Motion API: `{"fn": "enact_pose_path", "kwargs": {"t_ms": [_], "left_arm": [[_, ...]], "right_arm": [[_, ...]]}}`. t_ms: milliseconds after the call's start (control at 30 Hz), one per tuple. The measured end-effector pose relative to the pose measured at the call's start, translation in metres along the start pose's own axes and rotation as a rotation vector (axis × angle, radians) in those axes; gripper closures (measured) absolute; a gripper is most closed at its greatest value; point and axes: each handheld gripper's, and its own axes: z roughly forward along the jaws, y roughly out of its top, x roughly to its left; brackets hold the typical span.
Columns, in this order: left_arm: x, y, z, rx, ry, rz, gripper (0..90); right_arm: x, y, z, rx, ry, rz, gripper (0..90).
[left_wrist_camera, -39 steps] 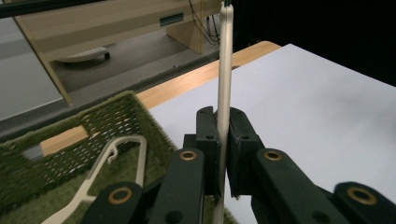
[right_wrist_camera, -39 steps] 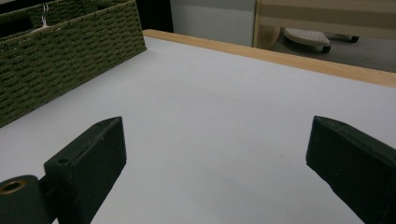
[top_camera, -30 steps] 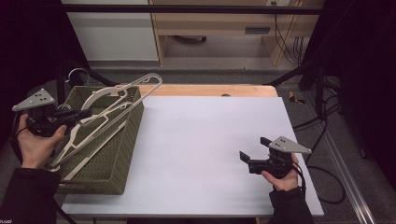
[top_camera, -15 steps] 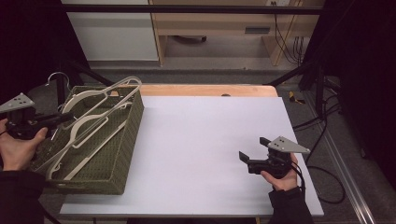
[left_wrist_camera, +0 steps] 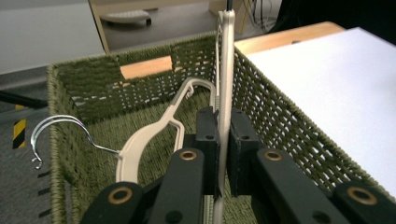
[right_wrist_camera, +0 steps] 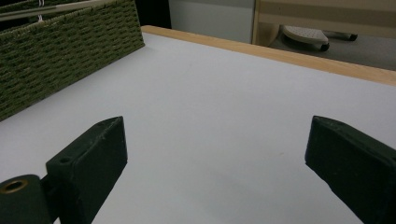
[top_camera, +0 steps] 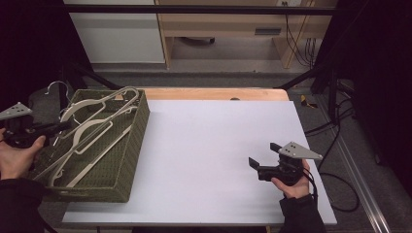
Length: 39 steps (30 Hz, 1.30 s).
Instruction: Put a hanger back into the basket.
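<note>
No readable text, label, brand, number or sign appears anywhere.

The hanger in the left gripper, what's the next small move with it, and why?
Probably ease it down a little further, then open. The left gripper is shut on a cream hanger that stands on edge, part over the rim of the green wicker basket, where another hanger already lies.

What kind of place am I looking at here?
Probably a lab or workshop recording bench: a white-topped table with a wooden edge, loose black cables on the floor, and plain wooden furniture behind.
</note>
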Motion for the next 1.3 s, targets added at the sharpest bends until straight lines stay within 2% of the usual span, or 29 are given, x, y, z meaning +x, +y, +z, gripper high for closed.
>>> {"fn": "enact_pose_path", "kwargs": {"t_ms": [200,367,733,867,1000,1133,1200,1267,1300], "left_arm": [[-0.003,-0.006,0.014,0.021,0.006,-0.027,84.2],[-0.003,-0.014,0.025,0.020,0.002,-0.073,84.2],[-0.002,-0.043,0.049,0.061,-0.013,-0.159,83.8],[0.002,-0.051,0.051,0.064,-0.017,-0.195,83.2],[0.004,-0.055,0.053,0.121,0.025,-0.200,81.7],[0.006,-0.054,0.053,0.146,0.056,-0.207,80.9],[0.005,-0.053,0.053,0.171,0.103,-0.210,79.5],[0.006,-0.052,0.054,0.202,0.152,-0.190,71.1],[0.007,-0.053,0.054,0.216,0.172,-0.184,71.1]], "right_arm": [[0.000,0.000,-0.001,-0.001,-0.001,0.002,6.3],[0.000,0.000,0.000,-0.001,-0.002,0.001,6.4],[0.000,0.000,-0.001,-0.001,-0.004,0.001,6.7],[0.000,0.000,-0.001,-0.003,-0.003,0.003,6.8],[0.001,0.000,-0.001,-0.003,-0.003,0.001,6.7],[0.000,0.000,-0.001,-0.002,-0.002,0.002,6.6],[0.000,0.000,-0.001,-0.002,-0.003,0.003,6.6],[0.000,0.000,0.000,-0.003,-0.002,0.002,6.6],[0.000,0.000,0.000,-0.003,-0.002,0.002,6.6]]}}
